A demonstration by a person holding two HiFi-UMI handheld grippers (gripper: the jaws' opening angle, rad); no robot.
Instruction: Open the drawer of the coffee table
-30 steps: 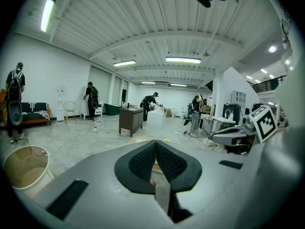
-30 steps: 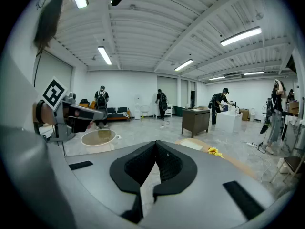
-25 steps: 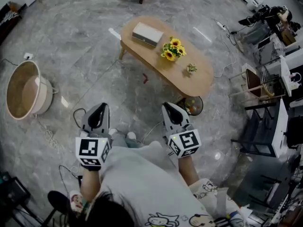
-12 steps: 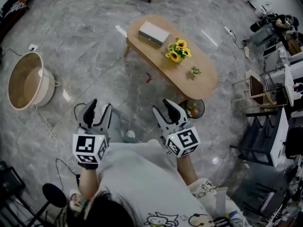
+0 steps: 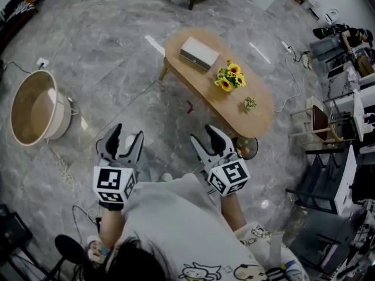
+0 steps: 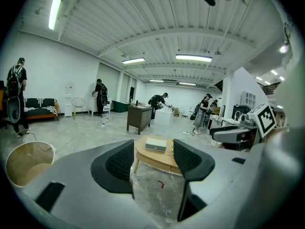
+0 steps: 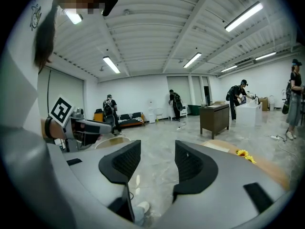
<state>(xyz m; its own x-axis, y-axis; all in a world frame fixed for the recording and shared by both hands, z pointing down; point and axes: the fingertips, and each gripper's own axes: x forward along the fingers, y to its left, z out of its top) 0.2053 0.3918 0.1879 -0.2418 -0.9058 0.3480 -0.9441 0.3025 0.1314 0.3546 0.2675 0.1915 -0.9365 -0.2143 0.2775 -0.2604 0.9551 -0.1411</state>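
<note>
The oval wooden coffee table (image 5: 263, 113) stands ahead on the grey floor. It carries a white box (image 5: 196, 52), sunflowers (image 5: 231, 78) and a small plant (image 5: 251, 103). No drawer front shows in any view. My left gripper (image 5: 126, 134) hangs over the floor well short of the table. Its jaws have just been opening and now stand open with nothing between them. My right gripper (image 5: 205, 136) is nearer the table's near edge; its jaws have also just been opening and hold nothing. In the left gripper view the table (image 6: 143, 160) and box (image 6: 156, 144) lie straight ahead between the fingers.
A round beige tub (image 5: 35, 107) sits on the floor at the left. A basket (image 5: 246, 148) stands by the table's near end, and a small red thing (image 5: 189, 106) lies beside the table. Racks and chairs (image 5: 345, 157) crowd the right. Several people stand far off.
Both grippers went from shut to open. Both hands moved forward toward the table, and the view has shifted with them.
</note>
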